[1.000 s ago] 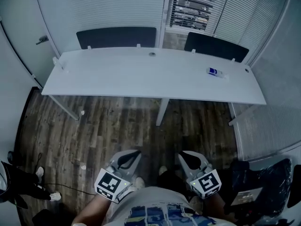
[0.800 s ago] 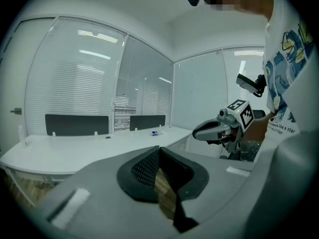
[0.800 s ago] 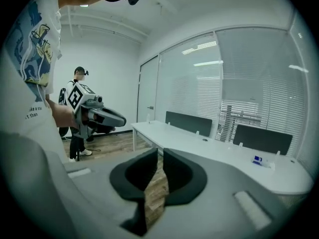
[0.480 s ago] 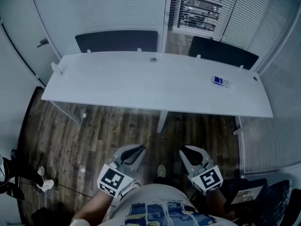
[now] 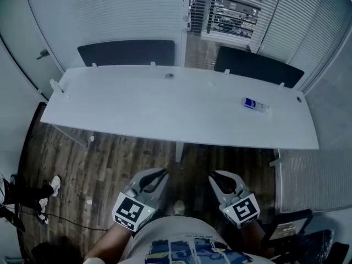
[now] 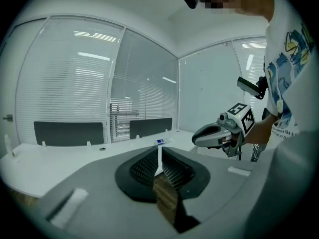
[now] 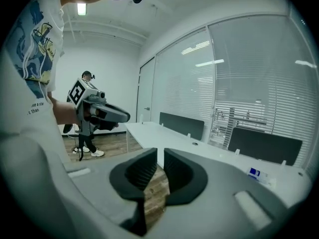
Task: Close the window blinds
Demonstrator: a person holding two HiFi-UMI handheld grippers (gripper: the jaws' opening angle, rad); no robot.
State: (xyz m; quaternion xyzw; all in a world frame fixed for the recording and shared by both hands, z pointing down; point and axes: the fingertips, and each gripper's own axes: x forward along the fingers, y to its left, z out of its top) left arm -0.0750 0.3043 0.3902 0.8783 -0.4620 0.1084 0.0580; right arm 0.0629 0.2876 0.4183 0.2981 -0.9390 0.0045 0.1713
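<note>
Spanning the glass wall, the window blinds point(image 5: 110, 15) hang lowered behind the white desk point(image 5: 137, 109). One panel point(image 5: 228, 12) has open slats, with shelving visible beyond. The right gripper view shows a second person point(image 7: 84, 116) standing; the head view catches only legs. Left gripper point(image 5: 161, 174): jaws have just been opening and stand at a narrow gap, empty. Right gripper point(image 5: 214, 178): jaws slightly apart, empty. Both grippers are well short of the blinds.
</note>
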